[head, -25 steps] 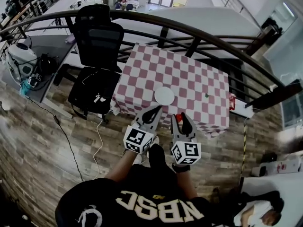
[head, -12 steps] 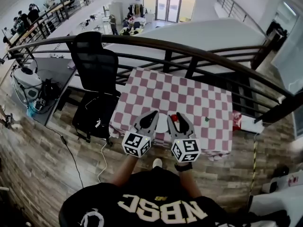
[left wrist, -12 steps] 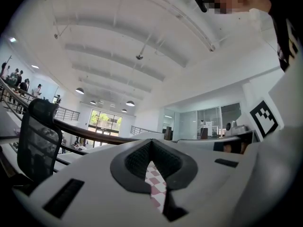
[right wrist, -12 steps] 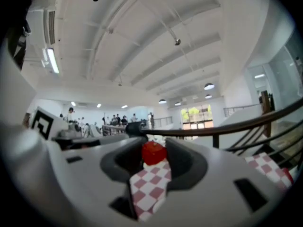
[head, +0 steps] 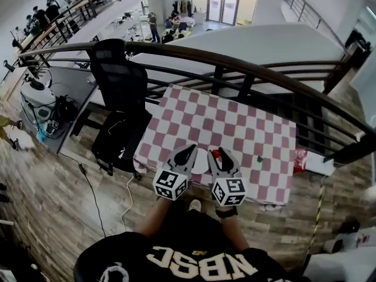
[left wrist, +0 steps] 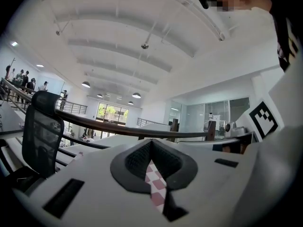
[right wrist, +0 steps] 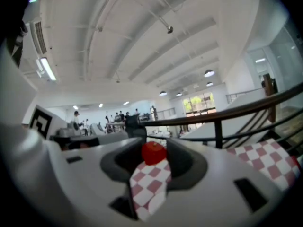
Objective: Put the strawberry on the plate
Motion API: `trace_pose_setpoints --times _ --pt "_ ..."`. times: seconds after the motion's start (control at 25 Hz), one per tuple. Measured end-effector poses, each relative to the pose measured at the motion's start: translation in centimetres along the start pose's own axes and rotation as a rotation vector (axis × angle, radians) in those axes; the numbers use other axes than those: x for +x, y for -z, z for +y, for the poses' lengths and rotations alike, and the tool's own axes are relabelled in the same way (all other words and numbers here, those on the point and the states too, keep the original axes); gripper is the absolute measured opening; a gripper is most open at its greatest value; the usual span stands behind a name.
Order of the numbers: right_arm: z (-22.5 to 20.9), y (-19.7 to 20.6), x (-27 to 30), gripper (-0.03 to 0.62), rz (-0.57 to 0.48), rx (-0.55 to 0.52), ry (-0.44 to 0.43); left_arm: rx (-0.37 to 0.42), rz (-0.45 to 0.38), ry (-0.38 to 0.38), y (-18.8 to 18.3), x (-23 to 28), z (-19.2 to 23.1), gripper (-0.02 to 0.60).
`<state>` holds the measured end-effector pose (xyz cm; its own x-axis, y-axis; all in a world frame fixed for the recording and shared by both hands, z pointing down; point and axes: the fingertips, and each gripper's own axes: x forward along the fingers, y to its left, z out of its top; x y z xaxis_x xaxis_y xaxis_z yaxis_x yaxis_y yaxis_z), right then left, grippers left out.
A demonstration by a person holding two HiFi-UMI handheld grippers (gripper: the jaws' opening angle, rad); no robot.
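Note:
A small red strawberry (right wrist: pixel 154 153) sits pinched between the jaw tips of my right gripper (right wrist: pixel 154 148), which is shut on it. In the head view the strawberry (head: pixel 215 154) shows at the right gripper (head: pixel 217 155), over the near edge of the red-and-white checkered table (head: pixel 235 125). The white plate (head: pixel 201 160) lies on the cloth between the two grippers, partly hidden by them. My left gripper (head: pixel 187 155) hovers just left of the plate. In the left gripper view the left gripper (left wrist: pixel 151 144) is shut with its jaw tips meeting and nothing held.
A small green bit (head: pixel 259 158) lies on the cloth to the right of the grippers. A black office chair (head: pixel 120 93) stands at the table's left. A dark curved railing (head: pixel 235 69) runs behind the table. Something red (head: pixel 301 157) sits past the table's right edge.
Both grippers have moved forward from in front of the table to over its near edge, and they now cover part of the plate. The strawberry stays in the right gripper.

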<state>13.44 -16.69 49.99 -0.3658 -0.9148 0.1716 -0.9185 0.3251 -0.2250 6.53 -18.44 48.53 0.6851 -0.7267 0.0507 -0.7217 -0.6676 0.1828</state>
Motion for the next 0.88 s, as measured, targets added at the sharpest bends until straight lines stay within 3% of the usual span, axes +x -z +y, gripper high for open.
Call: trace_pose_setpoints --times 0.32,0.6,0.88 --pt "-1.7 3.2 2.6 0.164 0.081 0.035 -0.004 -0.034 0.072 -0.02 3.2 1.7 2.4 0.015" --pt "-4.1 6.6 4.4 0.164 0.18 0.065 0.029 -0.068 0.133 0.012 5.3 3.1 3.3 0.015" --pt "-7.1 8.2 5.5 0.164 0.269 -0.004 0.051 -0.015 0.183 0.047 6.0 3.7 4.8 0.015"
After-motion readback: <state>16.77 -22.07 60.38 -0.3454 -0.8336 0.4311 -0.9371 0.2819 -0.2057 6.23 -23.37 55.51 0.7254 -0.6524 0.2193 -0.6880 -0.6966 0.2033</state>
